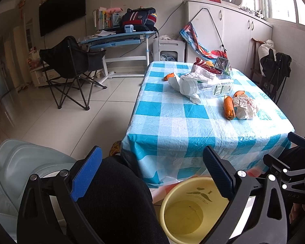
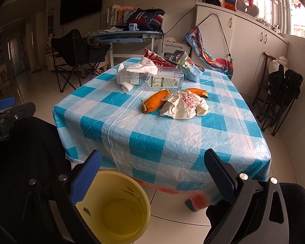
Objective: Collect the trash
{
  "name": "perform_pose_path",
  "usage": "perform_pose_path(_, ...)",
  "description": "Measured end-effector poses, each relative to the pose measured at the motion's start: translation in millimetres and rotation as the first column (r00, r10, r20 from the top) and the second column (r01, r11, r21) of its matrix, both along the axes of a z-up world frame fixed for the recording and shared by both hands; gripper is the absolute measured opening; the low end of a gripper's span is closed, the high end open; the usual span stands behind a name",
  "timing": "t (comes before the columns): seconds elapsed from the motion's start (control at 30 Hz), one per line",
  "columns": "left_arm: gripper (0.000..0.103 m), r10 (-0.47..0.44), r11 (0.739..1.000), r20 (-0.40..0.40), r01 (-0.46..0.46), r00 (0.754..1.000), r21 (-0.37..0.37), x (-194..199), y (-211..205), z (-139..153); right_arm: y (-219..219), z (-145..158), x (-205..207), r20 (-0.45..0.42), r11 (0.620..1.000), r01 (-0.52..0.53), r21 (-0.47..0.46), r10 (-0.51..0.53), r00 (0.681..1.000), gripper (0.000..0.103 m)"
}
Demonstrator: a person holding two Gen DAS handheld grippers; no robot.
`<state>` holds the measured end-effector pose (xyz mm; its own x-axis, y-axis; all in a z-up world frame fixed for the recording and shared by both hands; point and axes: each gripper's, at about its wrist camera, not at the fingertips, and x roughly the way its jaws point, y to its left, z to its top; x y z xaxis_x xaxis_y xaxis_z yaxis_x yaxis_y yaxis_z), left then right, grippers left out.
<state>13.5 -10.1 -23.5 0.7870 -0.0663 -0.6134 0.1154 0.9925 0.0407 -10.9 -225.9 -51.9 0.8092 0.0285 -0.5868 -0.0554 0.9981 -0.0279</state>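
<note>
Where the trash lies is the middle and far half of the blue-and-white checked tablecloth [image 2: 152, 134]; nearest the front edge sits a crumpled white wrapper [image 2: 185, 106] with red print on its top, creased and puffed, and touching its left side a long curl of orange peel [image 2: 154, 100] with a dry stem at its near tip; a second piece of orange peel [image 2: 198, 92] lies just behind the wrapper; farther back a clear plastic bottle [image 2: 152, 78] lies on its side, its green-and-white label facing up, with a wad of white tissue [image 2: 144, 67] draped over it and a rolled scrap of tissue at its left end; behind the bottle a green-and-white drink carton [image 2: 188, 66] leans tilted, and a red-and-white snack bag [image 2: 155, 59] sits beside it at the far edge; a third small orange scrap [image 1: 168, 76] lies apart on the far left of the cloth. On the floor below the near table edge stands a yellow bin [image 2: 120, 209], its inside bare but for small specks. Both grippers hang low above the bin and a dark trouser leg: the left gripper [image 1: 152, 172] has its jaws spread wide with nothing between them; the right gripper [image 2: 152, 174] likewise stands wide apart and holds nothing. Beyond the table are a black folding chair [image 1: 71, 61], a blue desk [image 1: 120, 36] and white cabinets [image 1: 229, 28].
</note>
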Motion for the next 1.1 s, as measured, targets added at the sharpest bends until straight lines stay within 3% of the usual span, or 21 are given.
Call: perform_pose_path(1.1,0.096,0.000,1.000,-0.001,0.000,1.000,-0.001,0.3,0.2,0.7,0.8,-0.2,0.1,0.009,1.000,-0.001,-0.007,0.001,1.000,0.097)
